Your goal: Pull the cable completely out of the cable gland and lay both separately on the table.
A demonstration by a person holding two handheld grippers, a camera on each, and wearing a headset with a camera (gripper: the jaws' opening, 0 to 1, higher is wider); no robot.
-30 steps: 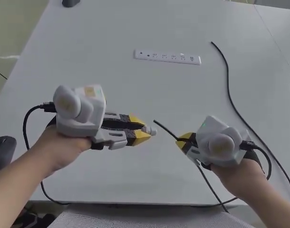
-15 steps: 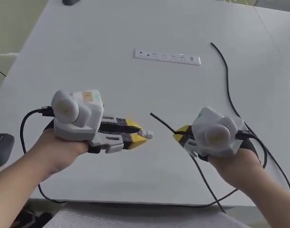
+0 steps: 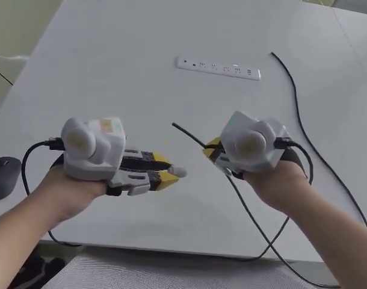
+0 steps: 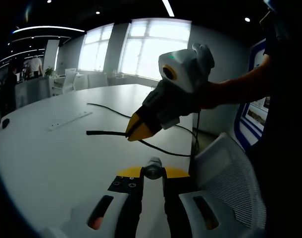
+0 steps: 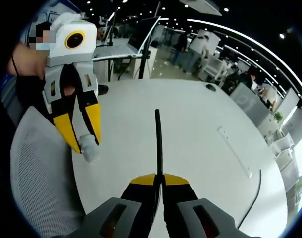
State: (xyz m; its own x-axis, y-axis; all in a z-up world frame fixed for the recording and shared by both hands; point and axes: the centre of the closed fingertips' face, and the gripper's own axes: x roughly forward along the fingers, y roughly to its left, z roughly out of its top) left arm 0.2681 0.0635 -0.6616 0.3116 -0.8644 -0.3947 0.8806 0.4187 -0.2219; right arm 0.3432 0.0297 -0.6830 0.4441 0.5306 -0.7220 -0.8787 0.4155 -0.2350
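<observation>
Now right gripper [image 3: 209, 150], clamped on cable [image 3: 186, 133], has shifted leftward; left gripper [image 3: 165, 170] stays pinching cable gland [image 3: 178, 173].

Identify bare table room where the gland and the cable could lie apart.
Bare: the wide table stretch between the power strip and the left gripper, and the left side beyond the mouse. Crowded: the right side, where a black cord lies, and the near edge under the right gripper.
</observation>
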